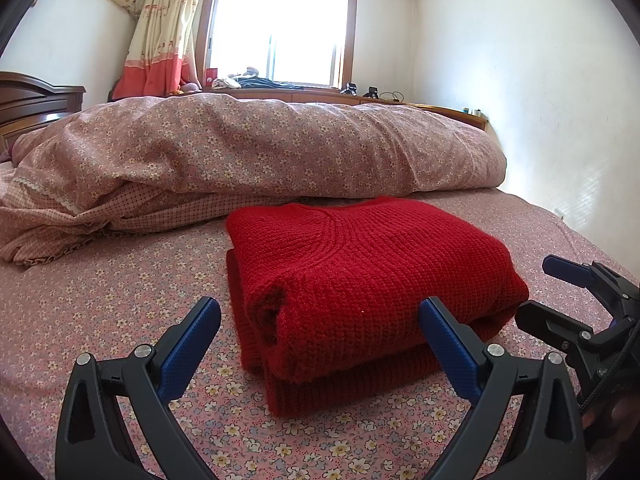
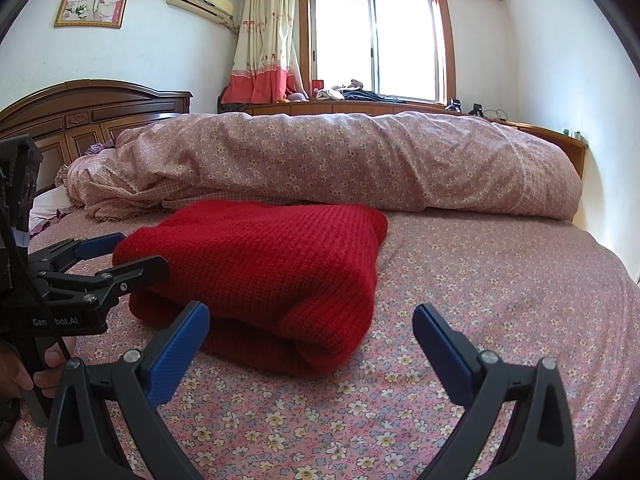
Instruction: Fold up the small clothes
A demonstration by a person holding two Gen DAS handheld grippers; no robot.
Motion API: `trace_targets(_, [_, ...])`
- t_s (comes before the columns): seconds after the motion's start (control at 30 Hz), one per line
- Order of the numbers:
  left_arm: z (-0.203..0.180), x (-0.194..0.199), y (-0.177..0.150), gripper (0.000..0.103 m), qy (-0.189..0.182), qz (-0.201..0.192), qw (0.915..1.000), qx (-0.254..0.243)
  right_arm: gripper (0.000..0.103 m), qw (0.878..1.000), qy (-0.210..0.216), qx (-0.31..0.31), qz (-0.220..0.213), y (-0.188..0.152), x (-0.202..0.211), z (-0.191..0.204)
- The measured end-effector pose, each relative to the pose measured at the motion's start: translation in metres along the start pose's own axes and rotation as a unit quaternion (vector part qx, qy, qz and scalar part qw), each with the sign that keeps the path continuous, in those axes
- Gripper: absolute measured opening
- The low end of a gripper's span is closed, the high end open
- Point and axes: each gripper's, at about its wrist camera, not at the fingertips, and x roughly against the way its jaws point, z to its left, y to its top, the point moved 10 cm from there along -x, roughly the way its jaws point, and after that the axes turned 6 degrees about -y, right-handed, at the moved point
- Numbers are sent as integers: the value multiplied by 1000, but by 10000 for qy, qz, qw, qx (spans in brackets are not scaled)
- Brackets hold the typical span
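Note:
A red knitted sweater (image 1: 360, 280) lies folded in a thick stack on the floral bed sheet (image 1: 120, 300). It also shows in the right wrist view (image 2: 264, 264). My left gripper (image 1: 320, 320) is open and empty, its blue fingers standing at the near end of the stack. My right gripper (image 2: 312, 324) is open and empty, just short of the sweater's near right corner. The right gripper shows at the right edge of the left wrist view (image 1: 560, 288), and the left gripper at the left of the right wrist view (image 2: 116, 256), both open beside the sweater.
A rolled floral duvet (image 1: 260, 148) lies across the bed behind the sweater. A wooden headboard (image 2: 92, 112) stands at the left. A window ledge (image 2: 360, 106) with small items runs behind the bed. White walls close the right side.

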Motion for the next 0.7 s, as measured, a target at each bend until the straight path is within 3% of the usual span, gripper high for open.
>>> trace_targets(0.7, [-1,0,1,96,17,-22,10000,-71,103,10000,7,-3,17,0,-1,-1])
